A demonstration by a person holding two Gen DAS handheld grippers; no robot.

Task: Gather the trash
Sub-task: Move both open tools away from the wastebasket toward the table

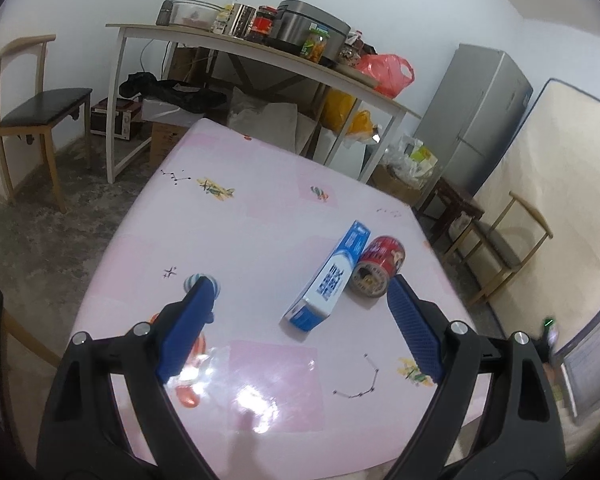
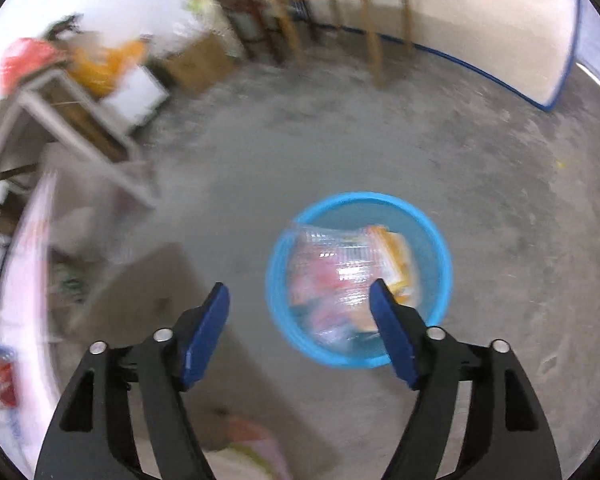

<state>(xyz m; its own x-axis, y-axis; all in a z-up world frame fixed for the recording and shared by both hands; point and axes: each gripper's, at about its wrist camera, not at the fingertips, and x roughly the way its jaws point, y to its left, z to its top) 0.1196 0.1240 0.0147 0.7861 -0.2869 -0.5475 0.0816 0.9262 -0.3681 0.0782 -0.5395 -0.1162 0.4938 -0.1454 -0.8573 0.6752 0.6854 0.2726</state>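
Glossy tablecloth (image 1: 260, 208) — rough floor (image 2: 340, 140)

Rice cooker (image 1: 308, 24), jars on side table (image 1: 204, 38); fridge (image 1: 476, 120); wooden chair (image 1: 32, 108).

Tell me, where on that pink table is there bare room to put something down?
Most of the pink table is free: the whole far half towards the cluttered shelf, and the near middle between the left hand-held gripper fingers. It is crowded only at the right, where the blue box lies against the red can.
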